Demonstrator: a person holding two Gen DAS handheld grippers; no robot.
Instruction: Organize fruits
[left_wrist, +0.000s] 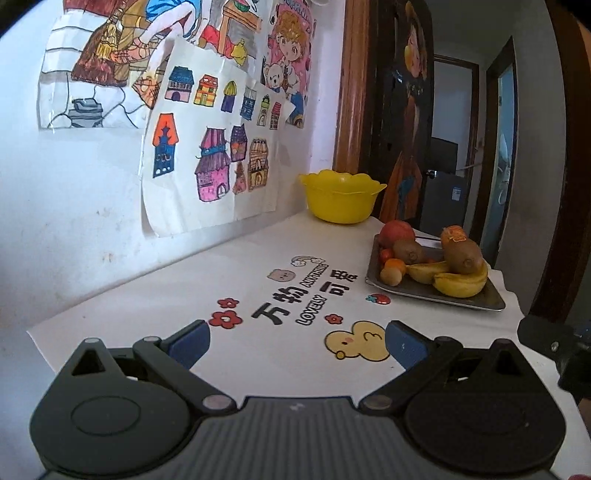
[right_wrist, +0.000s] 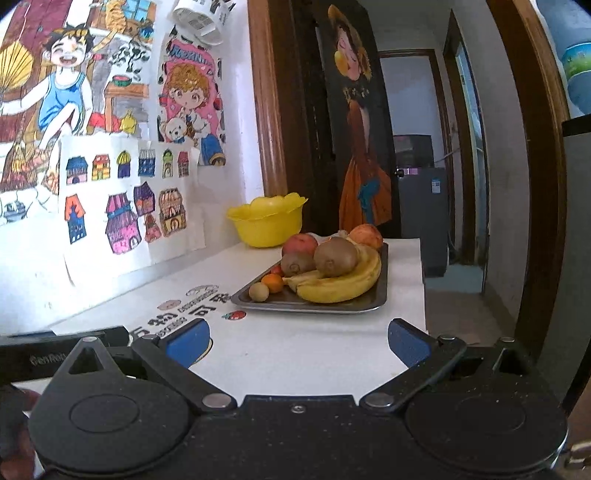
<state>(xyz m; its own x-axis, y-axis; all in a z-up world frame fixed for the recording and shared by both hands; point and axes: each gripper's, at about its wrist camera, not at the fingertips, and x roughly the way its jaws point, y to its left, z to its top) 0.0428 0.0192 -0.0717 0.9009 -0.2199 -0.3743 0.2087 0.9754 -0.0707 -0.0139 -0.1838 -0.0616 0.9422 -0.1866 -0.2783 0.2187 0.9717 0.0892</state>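
Note:
A metal tray (left_wrist: 487, 300) (right_wrist: 384, 280) near the table's far right edge carries a heap of fruit: bananas (left_wrist: 461, 282) (right_wrist: 347, 282), kiwis (left_wrist: 463, 254) (right_wrist: 335, 256), red apples (left_wrist: 397, 232) (right_wrist: 299, 243), a small orange (left_wrist: 394, 264) (right_wrist: 273, 282) and a small tan round fruit (left_wrist: 391, 276) (right_wrist: 258, 291). A yellow scalloped bowl (left_wrist: 341, 195) (right_wrist: 267, 219) stands behind the tray against the wall. My left gripper (left_wrist: 297, 345) is open over the printed tablecloth, well short of the tray. My right gripper (right_wrist: 299, 343) is open too, facing the tray with nothing between its fingers.
A white tablecloth (left_wrist: 258, 354) with printed characters and a duck covers the table. Children's drawings (left_wrist: 214, 147) hang on the wall to the left. The table's right edge (right_wrist: 423, 280) drops toward a doorway and hallway. Part of the other gripper (left_wrist: 554, 343) shows at the right.

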